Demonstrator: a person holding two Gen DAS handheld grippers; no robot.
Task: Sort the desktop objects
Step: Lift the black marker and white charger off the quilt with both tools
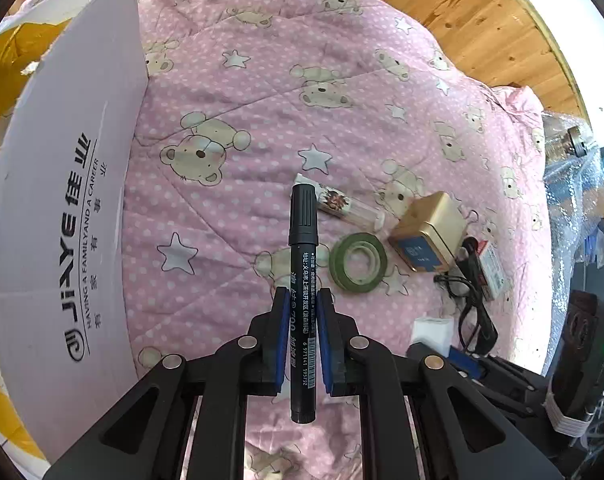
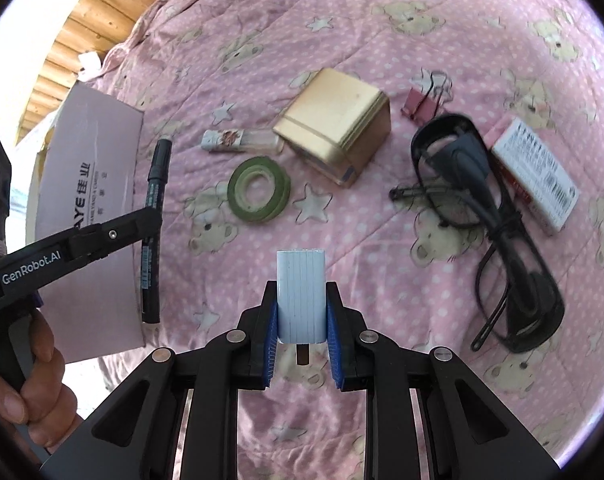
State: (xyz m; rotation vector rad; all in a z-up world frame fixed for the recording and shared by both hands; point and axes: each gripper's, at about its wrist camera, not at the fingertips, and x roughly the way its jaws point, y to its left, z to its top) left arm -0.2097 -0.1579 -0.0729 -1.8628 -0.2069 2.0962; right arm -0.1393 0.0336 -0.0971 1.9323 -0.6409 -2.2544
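My left gripper [image 1: 303,300] is shut on a black marker pen [image 1: 303,264], held lengthwise above the pink bear-print quilt [image 1: 262,80]. The same marker [image 2: 154,216] shows in the right wrist view next to the box, pinched by the left gripper [image 2: 152,216]. My right gripper [image 2: 301,292] is shut on a pale blue ribbed block [image 2: 301,296]. On the quilt lie a green tape roll [image 2: 259,190], a gold tin [image 2: 336,126], a small patterned tube [image 2: 238,140], black glasses [image 2: 482,208], a pink binder clip [image 2: 422,106] and a white-red carton [image 2: 536,176].
A pink cardboard box [image 1: 62,220] with printed lettering stands at the left, its open top facing away. Wooden floor [image 1: 482,12] lies beyond the quilt. Bubble wrap [image 1: 574,184] and dark equipment sit at the right edge. A hand [image 2: 26,384] holds the left gripper's handle.
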